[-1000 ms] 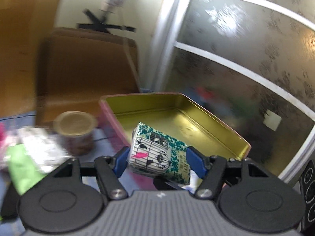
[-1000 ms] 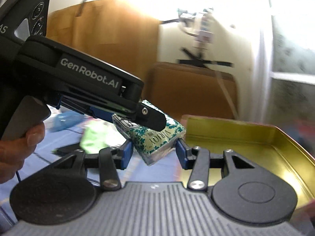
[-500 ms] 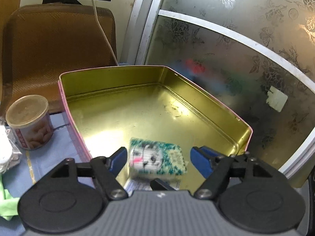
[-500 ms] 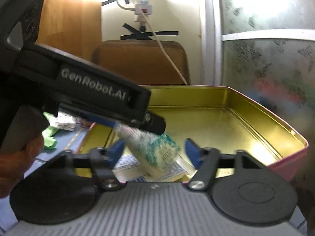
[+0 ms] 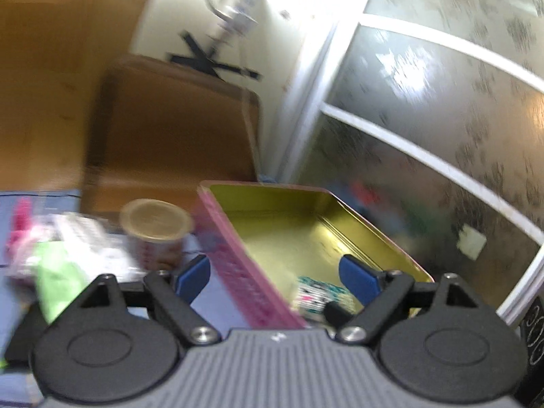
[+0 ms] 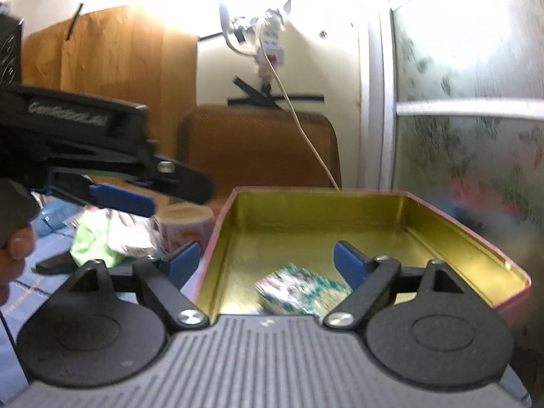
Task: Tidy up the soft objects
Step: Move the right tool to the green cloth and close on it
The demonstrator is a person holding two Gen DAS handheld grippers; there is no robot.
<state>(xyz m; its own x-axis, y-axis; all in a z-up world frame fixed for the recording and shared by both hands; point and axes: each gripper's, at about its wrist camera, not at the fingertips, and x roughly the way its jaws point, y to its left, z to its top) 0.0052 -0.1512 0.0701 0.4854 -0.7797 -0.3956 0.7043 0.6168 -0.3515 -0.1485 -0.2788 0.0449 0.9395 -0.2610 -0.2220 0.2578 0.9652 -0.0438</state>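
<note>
— Two grippers, both with jaws spread wide and nothing between them. Where's the tissue pack?

— Tissue pack (image 6: 301,290) lies flat on the floor of the gold tin (image 6: 469,241), in the near corner, free of any finger. From the right gripper (image 6: 263,260) it sits just below and slightly right of the midline between the blue pads (image 6: 346,261).

— And the rest of the soft things?

— Off to the left, outside the tin: a green pouch (image 5: 56,278) and a crinkly silver-white packet (image 5: 85,234) heaped together on the blue cloth (image 5: 217,302), beside a foil-lidded cup (image 5: 154,234). Blur hides the finer detail of that heap.

— So which hand is nearer to them?

— My judgement: the left gripper (image 5: 273,273). Its jaws straddle the tin's pink wall (image 5: 238,272), and the pile lies down and to its left, near the left pad (image 5: 192,273). In the right wrist view the left tool hangs above that same pile. The right gripper faces squarely into the tin, well apart from the heap.

— Long axis of the green pouch?

— It looks to run roughly away from the camera in the left view, tilted a little; too smeared to be sure. A left swing and a downward reach would likely be called for.
</note>
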